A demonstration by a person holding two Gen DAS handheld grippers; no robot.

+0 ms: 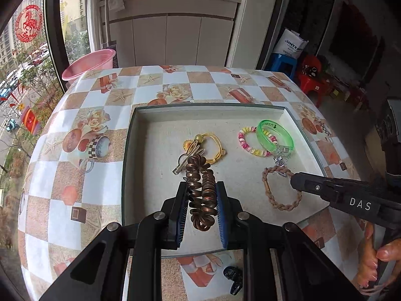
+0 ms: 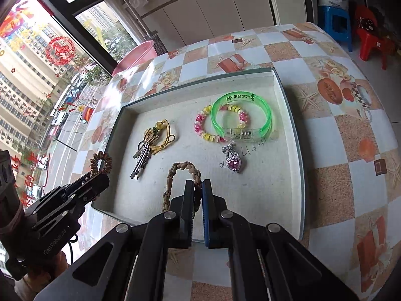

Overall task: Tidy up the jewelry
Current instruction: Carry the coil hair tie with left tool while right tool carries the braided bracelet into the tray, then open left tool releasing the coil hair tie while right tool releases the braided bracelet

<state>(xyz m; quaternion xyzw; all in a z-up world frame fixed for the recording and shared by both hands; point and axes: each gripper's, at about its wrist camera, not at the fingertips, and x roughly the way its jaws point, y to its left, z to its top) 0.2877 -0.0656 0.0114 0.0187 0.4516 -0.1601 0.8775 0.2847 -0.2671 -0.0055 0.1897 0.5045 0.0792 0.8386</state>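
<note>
While the shallow tray [image 1: 140, 135] lies on the checkered worktop [image 1: 75, 105], both tools are shown above its near edge, each carrying one piece of jewelry. The left tool [image 1: 202, 188] is seen pinching a brown spiral hair tie [image 1: 201, 190], which is pressed between the blue pads [image 1: 221, 215] and stretched along their length; in the right wrist view the same tie [image 2: 101, 163] is seen projecting from that tool's tip at the tray's left edge. The right tool [image 2: 198, 188] is shown pressed together on a braided tan bracelet [image 2: 184, 169], the loop of which is held out ahead of the fingertips over the tray floor. Inside the tray, a yellow cord hair tie [image 1: 213, 145] is laid at the left with metal hair clips [image 2: 141, 159] touching it. A pink and yellow beaded bracelet [image 2: 200, 125] is placed toward the right, and a green translucent bangle [image 2: 241, 115] is laid overlapping it. A pink heart pendant [image 2: 234, 163] with a silver bow is set just in front of the bangle. A black claw clip [image 1: 233, 279] is left on the worktop outside the tray, near its front edge. A hand [image 1: 376, 263] gripping the right tool's handle is visible at the lower right of the left wrist view.
</note>
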